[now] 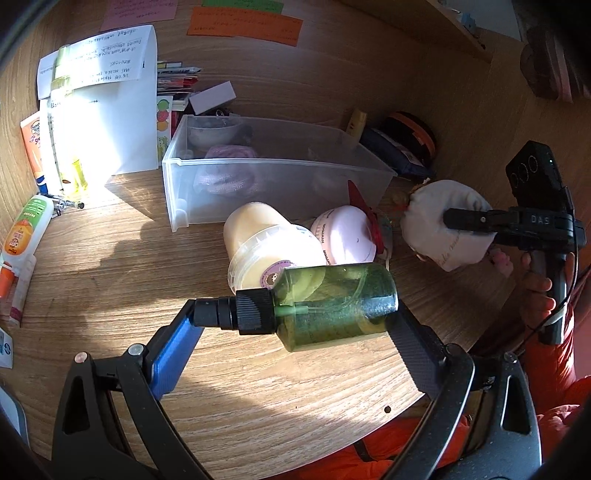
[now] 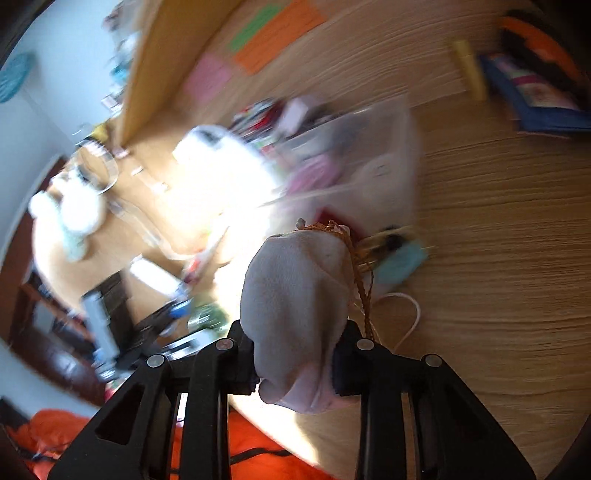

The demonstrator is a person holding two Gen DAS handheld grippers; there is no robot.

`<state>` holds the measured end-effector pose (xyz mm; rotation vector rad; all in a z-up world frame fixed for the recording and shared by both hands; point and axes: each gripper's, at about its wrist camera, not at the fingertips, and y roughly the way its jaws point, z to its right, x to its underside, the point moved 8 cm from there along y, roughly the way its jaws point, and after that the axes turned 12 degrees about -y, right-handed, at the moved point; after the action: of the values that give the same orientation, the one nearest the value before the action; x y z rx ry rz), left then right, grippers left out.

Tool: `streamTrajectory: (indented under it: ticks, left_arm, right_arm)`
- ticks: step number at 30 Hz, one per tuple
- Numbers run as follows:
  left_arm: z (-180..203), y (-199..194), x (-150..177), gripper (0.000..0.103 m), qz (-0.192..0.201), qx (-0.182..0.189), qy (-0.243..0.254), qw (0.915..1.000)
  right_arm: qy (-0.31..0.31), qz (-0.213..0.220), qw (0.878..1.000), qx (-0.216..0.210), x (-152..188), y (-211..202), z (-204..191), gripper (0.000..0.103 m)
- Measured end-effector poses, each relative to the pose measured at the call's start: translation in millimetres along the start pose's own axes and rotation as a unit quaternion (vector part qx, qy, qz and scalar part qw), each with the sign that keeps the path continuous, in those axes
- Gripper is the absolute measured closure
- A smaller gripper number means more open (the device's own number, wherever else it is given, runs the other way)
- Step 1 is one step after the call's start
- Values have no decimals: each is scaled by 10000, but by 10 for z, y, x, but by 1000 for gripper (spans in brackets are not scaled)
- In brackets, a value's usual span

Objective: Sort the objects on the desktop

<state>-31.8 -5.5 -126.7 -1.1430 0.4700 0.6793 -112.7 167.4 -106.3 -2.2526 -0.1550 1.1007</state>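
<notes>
1. Clear bin (image 1: 258, 173), frame centre: top open and reachable from above, interior partly filled.
2. Front of bin blocked by a cream jar (image 1: 266, 251) and a pink round case (image 1: 345, 240), both close against it.
3. Left of the jar: bare wooden desk (image 1: 110, 280), passable.
4. Far left edge: tubes (image 1: 22, 236) and papers (image 1: 107, 110) crowd the way.

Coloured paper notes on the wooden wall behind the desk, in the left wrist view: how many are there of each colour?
Pink paper note: 1
Orange paper note: 1
Green paper note: 1
Total: 3
</notes>
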Motion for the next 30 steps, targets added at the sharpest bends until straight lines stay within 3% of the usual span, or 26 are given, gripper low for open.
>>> streamTrajectory:
  ticks: [2, 4, 9, 14, 17, 21, 25, 30]
  left_arm:
    - [6, 12, -7, 5, -16, 28, 10, 10000]
    - [19, 33, -13, 5, -43, 67, 23, 10000]
    - [87, 58, -41, 5, -58, 145, 70, 9999]
    - [155, -25, -114, 5, 57, 175, 172, 9997]
    - [164, -88, -199, 5, 194, 181, 225, 9994]
    - [181, -114, -266, 5, 281, 252, 209, 9991]
    - [192, -78, -249, 5, 241, 269, 244, 9990]
    - [189, -15, -272, 5, 168, 260, 236, 9992]
  right_arm:
    - [-44, -15, 9971, 756, 18, -49, 177, 78]
    - [-101, -129, 9941, 1077, 78, -46, 236, 78]
    - [-464, -551, 9968, 360, 268, 223, -137, 78]
    - [-699, -341, 9969, 114, 128, 175, -338, 78]
    - [-452, -82, 9988, -139, -84, 163, -369, 78]
    - [-273, 341, 9987, 270, -307, -20, -152, 78]
    - [-472, -493, 9946, 778, -50, 237, 63, 78]
    - [-570, -642, 9926, 856, 91, 257, 109, 73]
